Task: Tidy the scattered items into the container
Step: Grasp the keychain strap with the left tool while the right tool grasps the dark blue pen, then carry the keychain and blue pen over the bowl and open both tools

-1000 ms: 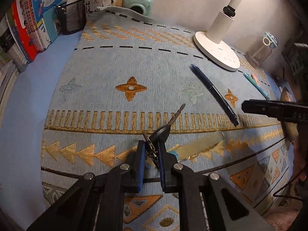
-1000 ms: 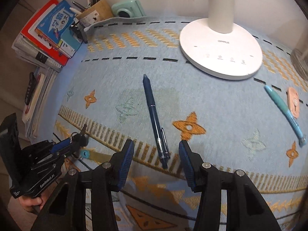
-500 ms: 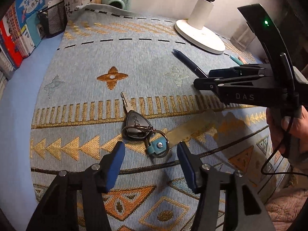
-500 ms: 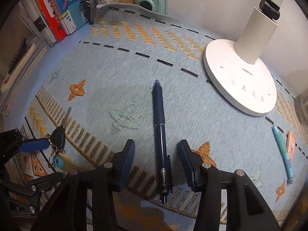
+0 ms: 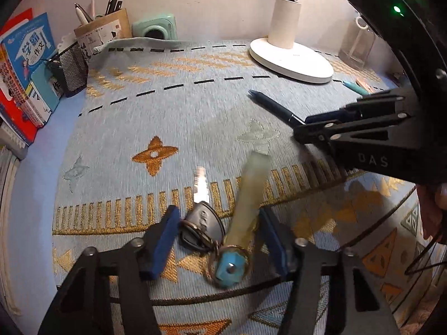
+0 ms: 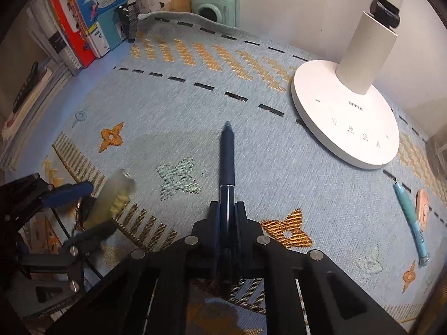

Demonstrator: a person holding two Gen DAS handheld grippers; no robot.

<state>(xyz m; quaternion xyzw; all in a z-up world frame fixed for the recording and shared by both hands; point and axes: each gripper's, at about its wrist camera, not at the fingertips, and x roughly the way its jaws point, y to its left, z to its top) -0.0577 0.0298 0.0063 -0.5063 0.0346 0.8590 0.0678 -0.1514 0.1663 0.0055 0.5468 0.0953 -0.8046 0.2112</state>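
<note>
On the far left, books (image 6: pixel 83 28) lean against the wall, with a mesh holder (image 5: pixel 71 68) and a cardboard pen pot (image 5: pixel 104 35) beside them at the back of the tabletop (image 5: pixel 36 195). The left claw (image 5: pixel 218 240) has just been closing, and its blue pads (image 5: pixel 164 240) stand apart around the key bunch (image 5: pixel 204 223) without pressing it: the key blade aims away toward the wall, and the pale strap (image 5: pixel 250 189) runs from the blue tag by the ring up and slightly right, blurred. Moving right, the right claw (image 6: pixel 227 217) is clamped tight on the dark blue pen (image 6: pixel 226 153), gripping its clip end; the pen's long axis runs straight out from the claw, tip aimed at the back wall. Further right sits the white lamp base (image 6: pixel 349 120), then a teal pen (image 6: pixel 410 217) lying lengthwise beside a pink eraser (image 6: pixel 423 206).
</note>
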